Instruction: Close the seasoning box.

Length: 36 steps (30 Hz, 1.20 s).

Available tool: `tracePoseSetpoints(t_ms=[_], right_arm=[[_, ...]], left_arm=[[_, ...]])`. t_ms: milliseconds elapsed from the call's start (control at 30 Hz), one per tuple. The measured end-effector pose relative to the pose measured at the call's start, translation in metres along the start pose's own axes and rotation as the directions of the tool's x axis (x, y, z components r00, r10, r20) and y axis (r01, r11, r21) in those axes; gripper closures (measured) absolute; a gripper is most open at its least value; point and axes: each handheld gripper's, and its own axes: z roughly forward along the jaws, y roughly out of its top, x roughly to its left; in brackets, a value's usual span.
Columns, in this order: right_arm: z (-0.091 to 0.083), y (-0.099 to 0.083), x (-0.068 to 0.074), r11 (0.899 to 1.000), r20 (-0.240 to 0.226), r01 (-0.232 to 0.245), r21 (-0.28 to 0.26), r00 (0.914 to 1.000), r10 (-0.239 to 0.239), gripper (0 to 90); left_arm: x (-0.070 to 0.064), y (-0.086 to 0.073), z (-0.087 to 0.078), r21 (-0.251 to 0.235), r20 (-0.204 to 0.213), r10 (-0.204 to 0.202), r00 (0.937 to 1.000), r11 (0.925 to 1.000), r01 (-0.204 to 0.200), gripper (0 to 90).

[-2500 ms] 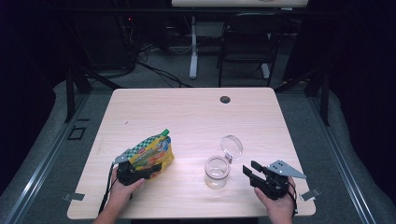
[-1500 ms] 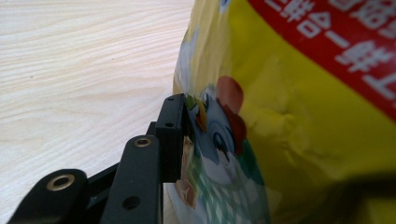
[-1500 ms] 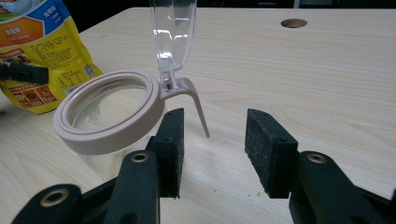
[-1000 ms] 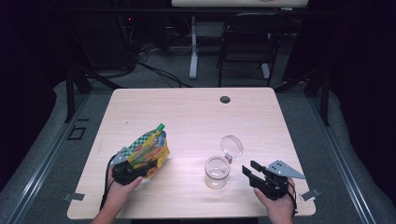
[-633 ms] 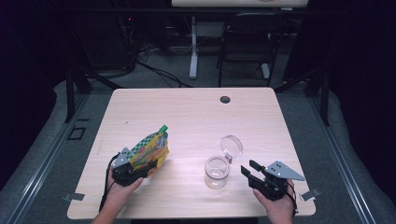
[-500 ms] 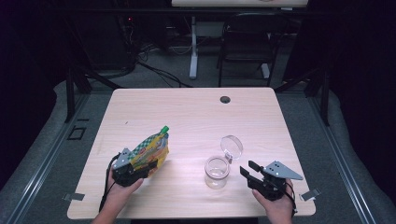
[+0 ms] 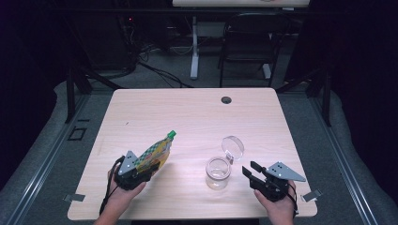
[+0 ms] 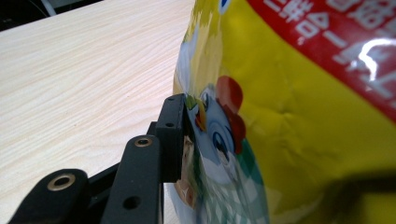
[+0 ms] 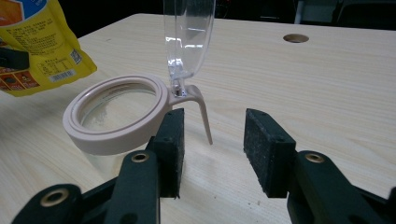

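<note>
The left gripper (image 7: 141,169) is clamped on the lower end of a yellow pouch (image 7: 154,154), tilting its green cap (image 7: 172,135) up and right toward the open jar (image 7: 218,172), while the right gripper (image 7: 255,172), jaws apart, waits just right of it, probably to steady it.

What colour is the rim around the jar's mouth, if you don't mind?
Pale pink rim on the clear jar, best seen in the right gripper view.

Dark room, grey floor (image 7: 47,154), chair (image 7: 246,44)

Lab or studio, dark curtained surround, bare wooden table (image 7: 187,112), cables (image 7: 155,70) on floor, chair (image 7: 246,47)
</note>
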Motion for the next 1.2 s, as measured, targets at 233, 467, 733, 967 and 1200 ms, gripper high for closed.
tracePoseSetpoints(t_ms=[233, 467, 733, 967, 1200], right_arm=[[-0.001, 0.001, 0.001, 1.0, 0.003, 0.024, -0.005, 0.9997, -0.024, 60.3], [-0.002, 0.001, 0.002, 0.999, -0.004, 0.036, -0.011, 0.9993, -0.036, 63.9], [-0.003, 0.002, 0.0, 1.0, -0.012, -0.016, 0.011, 0.9998, 0.016, 65.6], [-0.004, 0.004, 0.004, 1.0, -0.015, -0.008, 0.002, 0.9999, 0.008, 62.6], [-0.001, 0.005, 0.01, 0.999, -0.006, 0.045, -0.009, 0.999, -0.045, 54.8]], left_arm=[[-0.004, 0.001, -0.001, 0.01, -0.018, 0.033, 0.9993, 0.9994, -0.033, 63.1], [-0.006, 0.002, -0.003, 0.013, -0.038, 0.054, 0.9978, 0.9985, -0.054, 63.1], [-0.009, 0.003, -0.004, 0.026, -0.042, 0.073, 0.9964, 0.9971, -0.072, 63.1], [-0.017, 0.005, -0.003, 0.044, -0.044, 0.112, 0.9928, 0.993, -0.11, 63.1], [-0.022, 0.007, -0.003, 0.052, -0.048, 0.128, 0.9906, 0.9907, -0.126, 63.2]])
